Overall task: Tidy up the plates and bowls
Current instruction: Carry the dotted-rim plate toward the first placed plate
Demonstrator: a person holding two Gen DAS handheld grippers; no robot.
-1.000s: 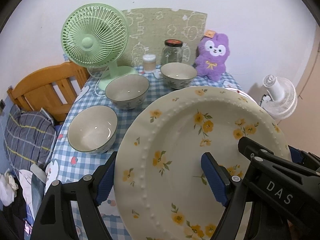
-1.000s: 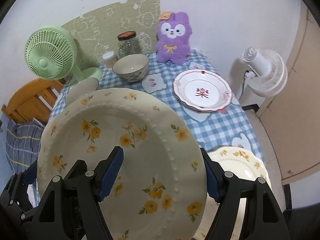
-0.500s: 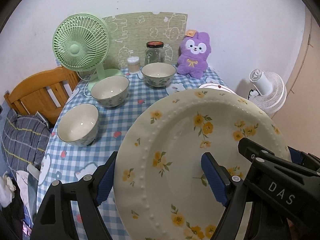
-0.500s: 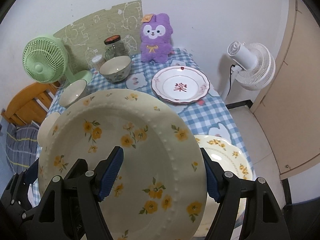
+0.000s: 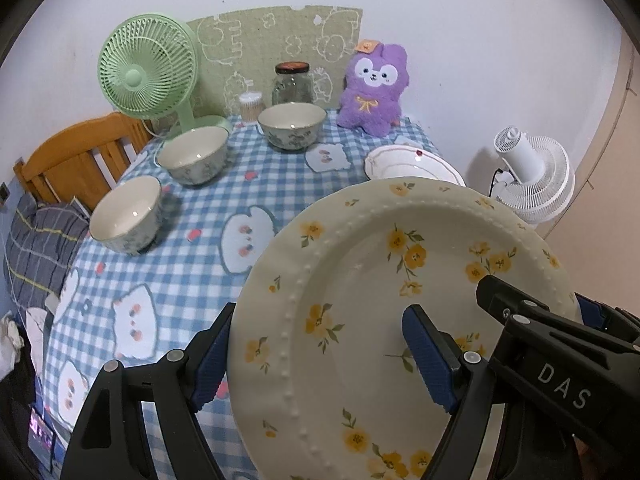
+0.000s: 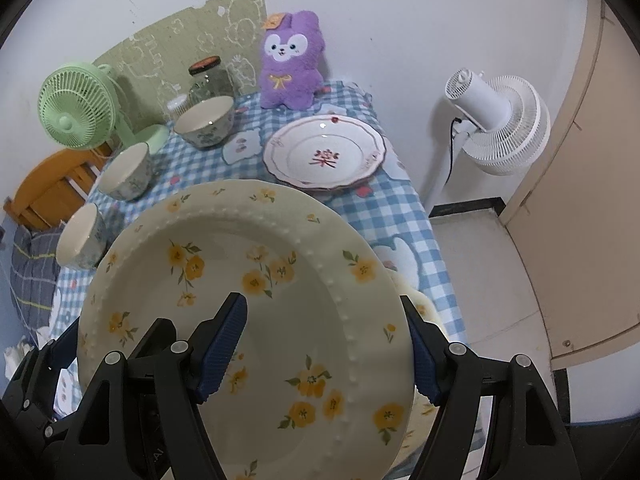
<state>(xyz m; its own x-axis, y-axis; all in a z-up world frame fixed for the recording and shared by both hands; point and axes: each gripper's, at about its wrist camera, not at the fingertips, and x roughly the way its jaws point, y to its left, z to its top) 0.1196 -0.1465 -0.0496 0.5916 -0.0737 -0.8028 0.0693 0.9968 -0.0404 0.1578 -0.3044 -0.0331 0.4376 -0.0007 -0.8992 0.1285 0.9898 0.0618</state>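
Both claws, left claw [image 5: 320, 356] and right claw [image 6: 324, 344], are clamped on the flowered plate [image 5: 384, 304], holding it above the bench [image 5: 192, 264]. Looks glazed, slippery, breakable; I'd keep gripping opposite rims.

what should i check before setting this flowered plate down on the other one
1. Left gripper shut on the flowered plate: ok, fingers on both faces of the rim.
2. Right gripper on the opposite rim: ok.
3. Plate level: not ok, it tilts.
4. Second flowered plate under the held one: cannot tell how they line up, only its edge shows.
5. Red-patterned plate apart from the drop spot: ok.
6. Three bowls, nearest, out of the way on the left: ok.
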